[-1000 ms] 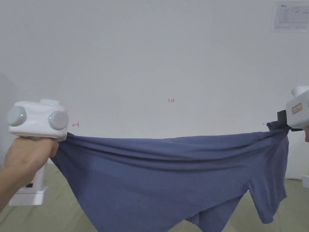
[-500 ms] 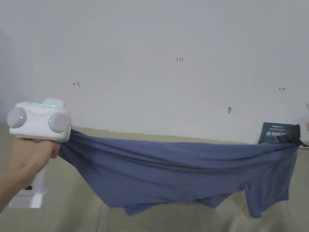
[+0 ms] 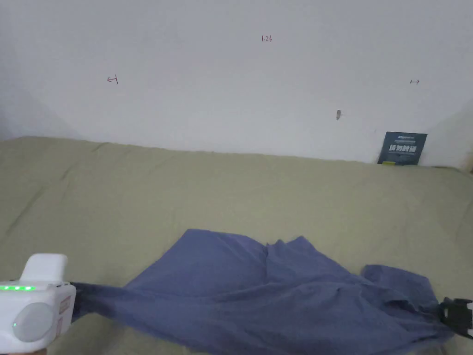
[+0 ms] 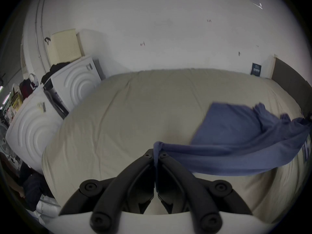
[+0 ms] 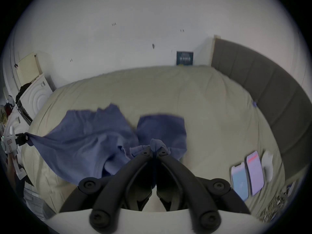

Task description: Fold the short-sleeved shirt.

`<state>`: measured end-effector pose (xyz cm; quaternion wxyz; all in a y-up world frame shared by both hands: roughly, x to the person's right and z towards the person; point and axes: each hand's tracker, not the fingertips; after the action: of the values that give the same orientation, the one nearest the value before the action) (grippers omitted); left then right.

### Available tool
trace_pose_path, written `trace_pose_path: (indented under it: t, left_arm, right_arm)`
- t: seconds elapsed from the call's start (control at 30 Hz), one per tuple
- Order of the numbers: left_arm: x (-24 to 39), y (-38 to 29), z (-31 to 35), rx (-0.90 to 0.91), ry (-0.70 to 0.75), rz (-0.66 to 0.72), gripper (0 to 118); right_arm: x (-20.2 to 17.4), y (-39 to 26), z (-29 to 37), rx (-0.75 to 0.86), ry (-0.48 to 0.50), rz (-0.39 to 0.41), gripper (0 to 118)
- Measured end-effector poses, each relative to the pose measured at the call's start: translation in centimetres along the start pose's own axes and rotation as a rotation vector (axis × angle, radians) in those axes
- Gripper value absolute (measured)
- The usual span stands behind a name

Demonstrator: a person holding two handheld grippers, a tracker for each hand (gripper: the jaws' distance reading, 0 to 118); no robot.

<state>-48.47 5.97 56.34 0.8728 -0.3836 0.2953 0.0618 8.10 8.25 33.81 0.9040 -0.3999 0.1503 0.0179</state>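
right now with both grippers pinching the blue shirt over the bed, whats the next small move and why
Probably lower both further: the left gripper and right gripper each hold the blue shirt, whose far part lies on the bed while the near edge hangs stretched.

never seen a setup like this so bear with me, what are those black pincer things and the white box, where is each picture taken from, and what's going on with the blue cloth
No robot here: a person holds a white handheld tool in each hand, each ending in black tongs. One picture comes from a camera on the person's head; the two round, fish-eye pictures come from cameras riding on each tool.

In the head view the left tongs sit bottom left, the right tongs at the bottom right edge. Each tool's own camera shows its tongs closed on a bunched bit of the blue shirt, so both hold it by its near edge. The far part of the shirt lies on the beige bed; the near part is stretched between the tools. Two phones lie on the bed to the right.
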Motion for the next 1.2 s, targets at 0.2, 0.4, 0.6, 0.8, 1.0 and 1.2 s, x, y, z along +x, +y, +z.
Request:
trace_pose_path:
  t: [0.2,0.4,0.6,0.8,1.0,1.2]
  left_arm:
    - [-2.5,-6.2,2.2,-0.075,-0.019,0.065,0]
    - [-4.2,-9.1,3.3,-0.123,-0.047,0.061,0]
    - [-4.0,-9.9,2.1,-0.161,-0.068,0.046,3]
    - [-5.2,-10.7,3.1,-0.145,-0.157,0.116,118]
    - [-5.3,-10.8,7.0,-0.079,-0.199,0.130,118]
    - [-5.6,-12.8,11.5,-0.057,-0.308,0.138,13]
  right_arm:
    - [2.3,-7.6,2.4,-0.083,0.000,-0.097,3]
    - [4.1,-11.1,2.5,-0.129,0.007,-0.147,3]
    - [4.7,-12.1,-0.8,-0.195,-0.027,-0.179,33]
    - [4.1,-12.9,0.9,-0.182,-0.100,-0.141,118]
    - [-0.4,-13.0,6.4,-0.060,-0.060,-0.049,116]
    - [-7.3,-16.0,10.7,-0.008,0.054,-0.010,0]
